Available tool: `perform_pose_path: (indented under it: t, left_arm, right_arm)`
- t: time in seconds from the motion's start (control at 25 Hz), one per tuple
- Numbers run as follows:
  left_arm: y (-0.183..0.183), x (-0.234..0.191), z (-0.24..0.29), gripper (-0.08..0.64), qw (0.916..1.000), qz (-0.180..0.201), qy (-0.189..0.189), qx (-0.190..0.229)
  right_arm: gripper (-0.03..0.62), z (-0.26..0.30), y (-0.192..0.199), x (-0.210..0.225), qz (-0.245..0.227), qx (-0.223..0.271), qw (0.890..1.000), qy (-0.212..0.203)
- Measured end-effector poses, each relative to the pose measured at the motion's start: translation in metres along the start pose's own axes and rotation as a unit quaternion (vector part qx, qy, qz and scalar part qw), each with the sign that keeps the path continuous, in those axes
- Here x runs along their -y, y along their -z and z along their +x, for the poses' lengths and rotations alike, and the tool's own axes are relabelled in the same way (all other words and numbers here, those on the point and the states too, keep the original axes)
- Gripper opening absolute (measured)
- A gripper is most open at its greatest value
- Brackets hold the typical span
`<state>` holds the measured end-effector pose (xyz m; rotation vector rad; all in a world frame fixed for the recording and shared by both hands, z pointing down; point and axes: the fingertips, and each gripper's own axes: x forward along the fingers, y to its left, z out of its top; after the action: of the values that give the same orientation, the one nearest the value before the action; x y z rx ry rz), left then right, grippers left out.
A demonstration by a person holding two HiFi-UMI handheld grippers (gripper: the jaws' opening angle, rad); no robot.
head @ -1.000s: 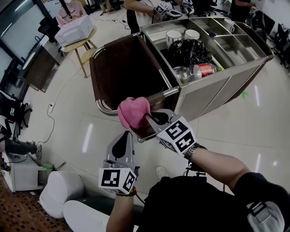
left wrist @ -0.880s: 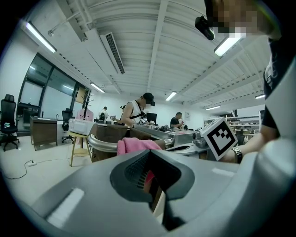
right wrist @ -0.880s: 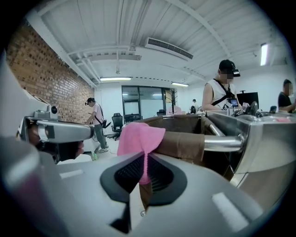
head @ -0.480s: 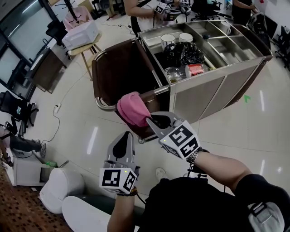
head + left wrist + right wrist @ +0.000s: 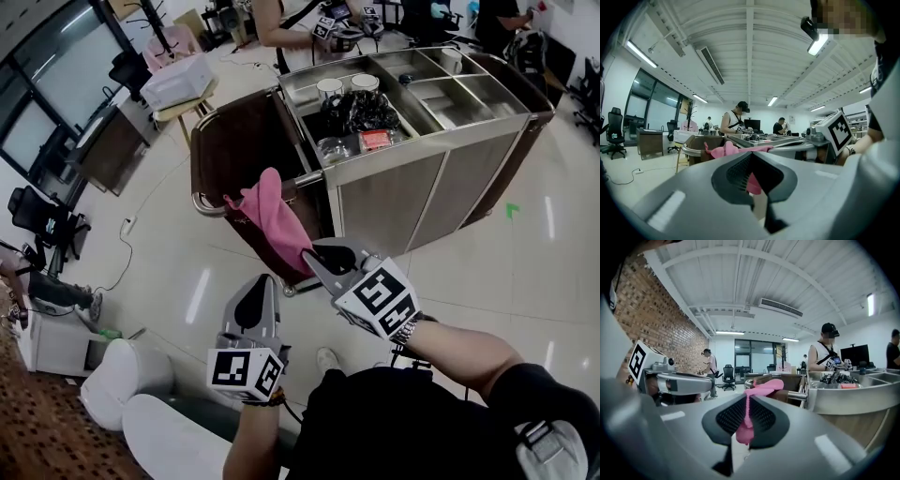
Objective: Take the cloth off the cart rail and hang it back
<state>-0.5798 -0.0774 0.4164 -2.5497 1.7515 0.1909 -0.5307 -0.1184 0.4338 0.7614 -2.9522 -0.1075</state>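
Pink cloth point(image 5: 272, 217), silver cart point(image 5: 375, 202), dark brown bag point(image 5: 244, 150), grey left tongs point(image 5: 260, 278) and right tongs point(image 5: 308, 247), black-and-white square markers point(image 5: 246, 372)

Left claw point(image 5: 254, 284) closed, right claw point(image 5: 311, 251) clamped.

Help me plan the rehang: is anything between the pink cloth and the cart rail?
Nothing visible does. The right tool is shut on the pink cloth, which stretches straight to the cart rail with nothing across it. The left tool, shut and empty, sits off to the side of that span.
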Motion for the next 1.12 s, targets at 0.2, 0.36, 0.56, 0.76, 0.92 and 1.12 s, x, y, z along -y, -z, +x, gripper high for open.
perform_pose_path:
  t: [0.2, 0.36, 0.56, 0.76, 0.92, 1.12]
  left_arm:
    - [-0.003, 0.036, -0.024, 0.003, 0.9999, 0.006, -0.005, 0.006]
    - [0.000, 0.062, -0.034, 0.003, 0.9999, 0.009, -0.009, 0.006]
    - [0.012, 0.080, -0.034, 0.003, 0.9999, 0.009, -0.009, 0.001]
    - [0.011, 0.090, -0.048, 0.003, 1.0000, 0.007, -0.006, 0.004]
    - [-0.002, 0.089, -0.060, 0.003, 0.9999, 0.009, -0.003, 0.011]
    - [-0.027, 0.087, -0.078, 0.003, 0.9996, 0.018, 0.008, 0.022]
  right_arm:
    - [0.011, -0.041, -0.008, -0.020, -0.010, 0.014, 1.000, -0.007]
    - [0.011, -0.069, -0.008, -0.027, -0.013, 0.021, 1.000, -0.013]
    - [0.011, -0.087, 0.008, -0.026, -0.007, 0.015, 1.000, -0.020]
    - [0.011, -0.105, 0.009, -0.040, -0.007, 0.012, 1.000, -0.023]
    - [0.011, -0.118, -0.010, -0.052, -0.012, 0.024, 0.999, -0.017]
    - [0.011, -0.126, -0.035, -0.071, -0.016, 0.038, 0.999, 0.002]
